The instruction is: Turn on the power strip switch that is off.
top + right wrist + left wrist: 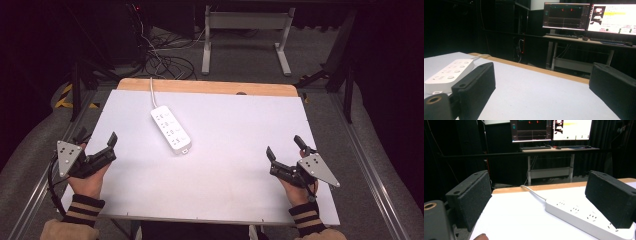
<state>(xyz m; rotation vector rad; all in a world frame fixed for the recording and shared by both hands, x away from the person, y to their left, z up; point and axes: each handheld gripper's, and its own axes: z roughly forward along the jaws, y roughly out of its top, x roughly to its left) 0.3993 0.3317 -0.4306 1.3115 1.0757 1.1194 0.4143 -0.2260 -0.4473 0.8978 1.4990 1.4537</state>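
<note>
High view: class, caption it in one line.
White power strip lies on the table between open left gripper and open right gripper.

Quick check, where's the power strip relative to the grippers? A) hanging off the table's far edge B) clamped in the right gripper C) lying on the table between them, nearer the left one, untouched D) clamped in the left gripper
C: the power strip lies flat on the white table, apart from the open left gripper and the open right gripper.
</note>
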